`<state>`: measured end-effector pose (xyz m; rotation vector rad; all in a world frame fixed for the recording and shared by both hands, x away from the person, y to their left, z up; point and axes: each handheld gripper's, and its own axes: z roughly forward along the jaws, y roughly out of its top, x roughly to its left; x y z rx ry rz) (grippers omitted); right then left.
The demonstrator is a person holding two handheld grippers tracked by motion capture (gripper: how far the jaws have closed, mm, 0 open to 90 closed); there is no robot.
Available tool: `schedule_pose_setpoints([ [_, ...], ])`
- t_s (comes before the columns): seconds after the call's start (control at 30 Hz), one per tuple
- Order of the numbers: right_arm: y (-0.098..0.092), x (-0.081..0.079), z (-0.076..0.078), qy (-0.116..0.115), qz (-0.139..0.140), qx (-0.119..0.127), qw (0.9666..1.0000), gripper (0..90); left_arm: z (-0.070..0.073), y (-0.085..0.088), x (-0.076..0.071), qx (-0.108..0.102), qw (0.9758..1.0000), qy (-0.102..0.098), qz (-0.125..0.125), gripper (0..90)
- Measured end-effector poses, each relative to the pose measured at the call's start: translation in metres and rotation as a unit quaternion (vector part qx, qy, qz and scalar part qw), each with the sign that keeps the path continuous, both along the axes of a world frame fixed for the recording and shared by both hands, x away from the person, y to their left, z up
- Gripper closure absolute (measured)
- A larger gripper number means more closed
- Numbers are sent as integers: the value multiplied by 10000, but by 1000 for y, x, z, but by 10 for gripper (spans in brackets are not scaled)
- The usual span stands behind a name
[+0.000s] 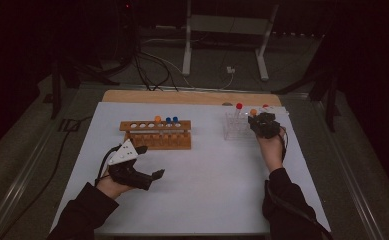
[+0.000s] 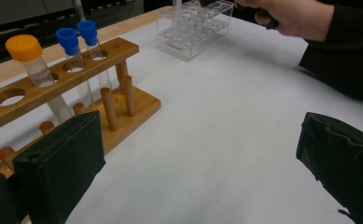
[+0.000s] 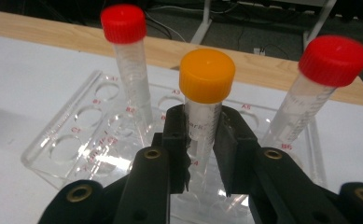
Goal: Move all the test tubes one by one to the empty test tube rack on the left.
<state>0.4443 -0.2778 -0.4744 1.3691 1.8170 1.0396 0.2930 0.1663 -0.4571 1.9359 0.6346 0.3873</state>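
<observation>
Two racks are set side by side on the table (image 1: 197,200), tubes are stood in both.

The wooden rack (image 1: 156,134) is placed left of centre, with three tubes (image 1: 168,121) stood in its right-hand holes. The clear rack (image 1: 237,127) is set well apart to its right, near the far edge, and three more tubes are stood in it. The middle tube (image 3: 206,107) there is clamped by the right gripper (image 3: 202,154). The left gripper (image 1: 149,162) is held in front of the wooden rack, nothing between its jaws.
</observation>
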Motion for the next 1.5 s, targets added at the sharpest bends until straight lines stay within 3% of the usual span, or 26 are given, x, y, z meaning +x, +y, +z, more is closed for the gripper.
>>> schedule_pose_setpoints([
  [0.57,-3,-23,46,-419,90,-47,9991,753,2,-2,-1,29,9999,81,-101,18],
  [0.73,1,-35,57,-517,258,-124,9983,753,2,-3,-1,58,9998,109,-147,18],
  [1.13,22,-66,55,-451,800,-188,9956,754,5,-7,-1,53,9995,167,-259,18],
  [1.37,39,-89,48,-405,1211,-219,9916,753,6,-15,-4,183,9986,233,-431,19],
  [1.5,49,-102,43,-354,1443,-202,9887,753,8,-18,-3,148,9984,254,-487,19],
])
